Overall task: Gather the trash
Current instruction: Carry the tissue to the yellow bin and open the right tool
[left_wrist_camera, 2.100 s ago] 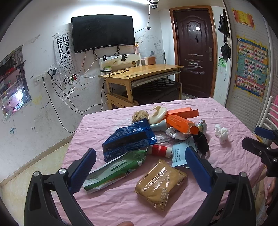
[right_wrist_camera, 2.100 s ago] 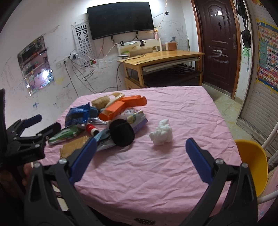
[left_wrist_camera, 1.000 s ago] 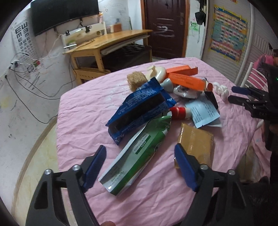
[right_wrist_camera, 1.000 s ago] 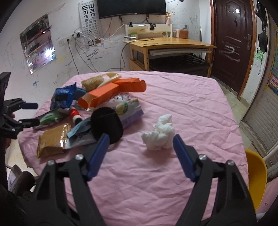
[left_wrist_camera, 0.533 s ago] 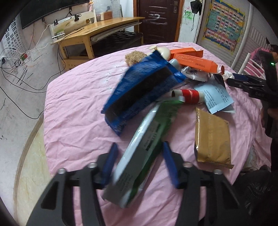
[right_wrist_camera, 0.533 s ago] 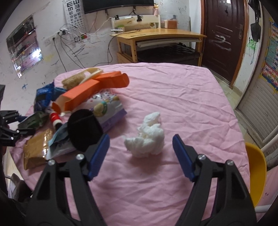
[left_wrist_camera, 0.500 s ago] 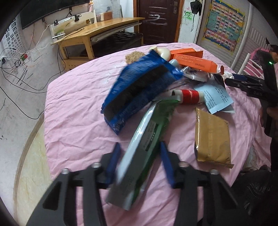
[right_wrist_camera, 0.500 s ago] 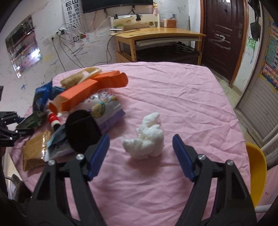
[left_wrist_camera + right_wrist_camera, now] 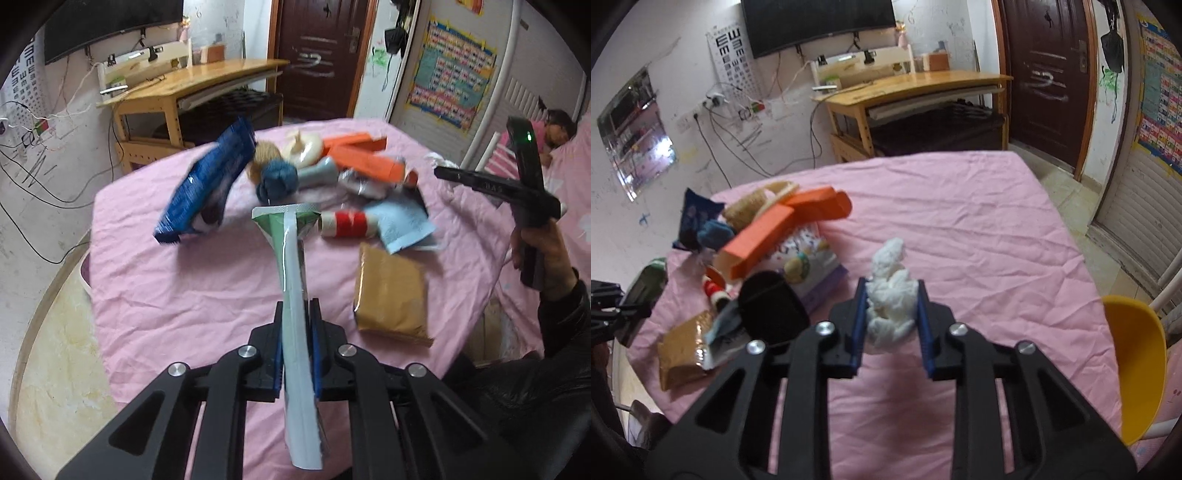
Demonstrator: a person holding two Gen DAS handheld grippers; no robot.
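Above the near edge of the pink bench (image 9: 155,295), left tongs (image 9: 295,347) are clamping a green-and-white wrapper (image 9: 293,295) w/ its far end raised, while right tongs (image 9: 891,321) are squeezing a white tissue wad (image 9: 891,295) mid-bench.
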